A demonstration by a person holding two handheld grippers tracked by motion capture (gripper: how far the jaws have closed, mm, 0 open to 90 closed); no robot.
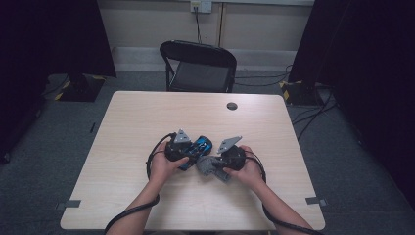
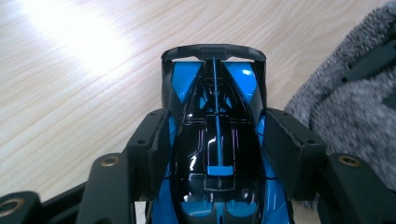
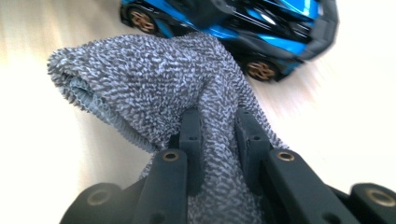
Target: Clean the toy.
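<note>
A blue and black toy race car [image 2: 215, 140] sits on the wooden table [image 1: 147, 117], its rear wing pointing away from the left gripper's camera. My left gripper [image 2: 215, 140] is shut on the car, one jaw pressed to each flank. In the high view the car [image 1: 198, 147] pokes out to the right of the left gripper [image 1: 188, 154]. My right gripper [image 3: 218, 135] is shut on a bunched grey terry cloth [image 3: 154, 79], whose free end hangs toward the car [image 3: 261, 28]. From above, the cloth [image 1: 208, 165] lies just right of the car, at the right gripper [image 1: 215, 164].
A black folding chair [image 1: 198, 66] stands behind the table's far edge. A small dark round cap [image 1: 232, 105] sits in the tabletop near the back right. Cables trail from both grippers along the person's forearms.
</note>
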